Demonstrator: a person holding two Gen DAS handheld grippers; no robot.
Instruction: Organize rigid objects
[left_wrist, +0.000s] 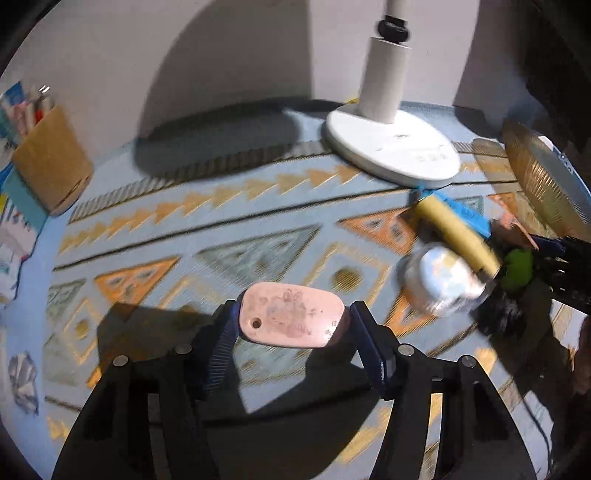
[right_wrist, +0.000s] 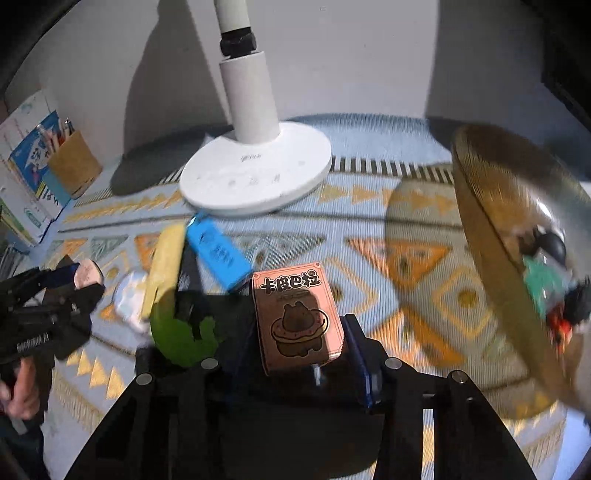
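Gripping two items at once: left tool (left_wrist: 291, 325) clamps pink oval tag (left_wrist: 291, 319), right tool (right_wrist: 299, 332) clamps pink card box (right_wrist: 297, 317). Wicker basket (right_wrist: 491, 236) already holds few toys. Yellow tube (left_wrist: 456, 234), blue tag (right_wrist: 218, 251), silver jar (left_wrist: 439, 282), green piece (right_wrist: 181, 338) left on table (left_wrist: 229, 236).

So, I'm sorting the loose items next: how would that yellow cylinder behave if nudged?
The yellow cylinder lies on its side, so it would probably roll. It looks stiff. It leans against the blue tag, which may shift too.
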